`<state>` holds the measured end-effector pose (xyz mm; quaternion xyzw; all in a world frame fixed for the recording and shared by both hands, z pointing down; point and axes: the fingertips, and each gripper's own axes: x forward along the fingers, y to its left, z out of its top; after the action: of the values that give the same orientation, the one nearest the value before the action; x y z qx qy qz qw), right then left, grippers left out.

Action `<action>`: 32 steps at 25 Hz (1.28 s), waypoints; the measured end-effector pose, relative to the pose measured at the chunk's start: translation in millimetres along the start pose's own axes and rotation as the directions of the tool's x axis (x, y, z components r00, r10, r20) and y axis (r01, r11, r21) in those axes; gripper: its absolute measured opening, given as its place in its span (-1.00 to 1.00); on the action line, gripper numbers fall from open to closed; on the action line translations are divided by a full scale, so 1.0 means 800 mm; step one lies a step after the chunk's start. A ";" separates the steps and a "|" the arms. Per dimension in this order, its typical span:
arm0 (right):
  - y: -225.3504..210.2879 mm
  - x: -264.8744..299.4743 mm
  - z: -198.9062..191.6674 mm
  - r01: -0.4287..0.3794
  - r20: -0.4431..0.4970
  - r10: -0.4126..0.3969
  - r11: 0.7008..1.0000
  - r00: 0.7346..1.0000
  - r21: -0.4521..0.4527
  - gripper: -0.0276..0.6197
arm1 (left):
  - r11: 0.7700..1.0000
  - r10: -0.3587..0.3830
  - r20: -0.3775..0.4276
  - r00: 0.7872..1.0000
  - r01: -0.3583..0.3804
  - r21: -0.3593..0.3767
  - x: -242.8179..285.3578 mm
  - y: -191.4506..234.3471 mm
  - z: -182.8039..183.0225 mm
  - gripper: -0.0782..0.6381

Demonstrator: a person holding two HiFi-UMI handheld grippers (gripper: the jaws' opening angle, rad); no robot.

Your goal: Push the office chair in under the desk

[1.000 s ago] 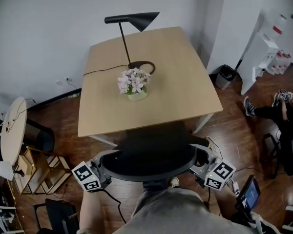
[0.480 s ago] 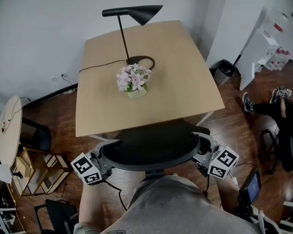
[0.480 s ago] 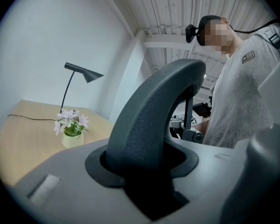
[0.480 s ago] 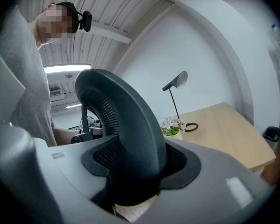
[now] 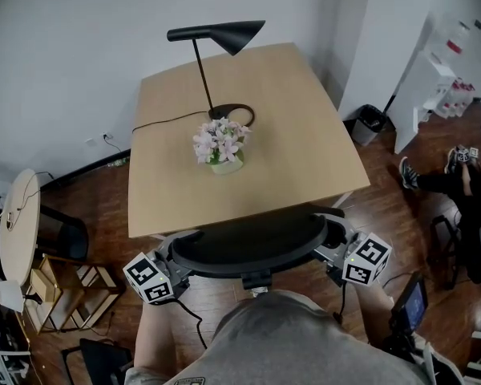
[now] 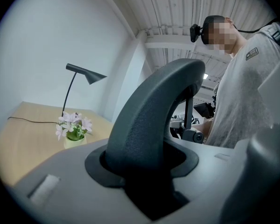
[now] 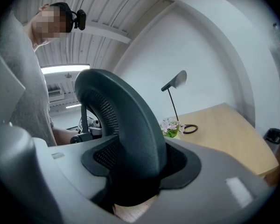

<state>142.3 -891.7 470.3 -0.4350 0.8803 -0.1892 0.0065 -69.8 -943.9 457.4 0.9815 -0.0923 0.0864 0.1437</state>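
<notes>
The left gripper (image 5: 175, 268) has its jaws clenched on the left end of the office chair (image 5: 248, 241) backrest. The right gripper (image 5: 330, 252) grasps the right end the same way. The backrest stands against the near edge of the desk (image 5: 305, 159). A potted flower (image 5: 219, 147) sits mid-desk, with the desk lamp (image 5: 220, 33) behind it.

Chair (image 5: 248, 243) rolling in: its back has climbed toward mid-frame, right up to the desk (image 5: 305, 135) edge, seat now gone under. My left gripper (image 5: 175, 265) and right gripper (image 5: 330, 251) rode up with it.
</notes>
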 end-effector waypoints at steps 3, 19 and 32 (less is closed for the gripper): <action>0.000 0.003 -0.001 -0.002 -0.002 0.002 1.000 1.000 0.003 -0.11 | 1.000 -0.001 -0.004 1.000 0.001 0.002 -0.001 0.003 -0.001 -0.22; -0.015 -0.027 0.019 0.078 0.056 -0.076 0.996 0.996 -0.034 0.09 | 0.959 0.276 0.070 0.959 -0.280 0.053 -0.053 0.017 0.019 0.03; 0.069 -0.105 0.001 0.013 0.115 0.000 0.993 0.993 -0.117 -0.17 | 0.868 0.497 0.180 0.849 -0.490 -0.086 -0.094 -0.126 -0.025 -0.24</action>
<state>152.1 -797.0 438.0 -0.4476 0.8867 -0.1118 0.0312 -124.9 -831.3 434.5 0.9257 -0.3564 0.0213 0.1250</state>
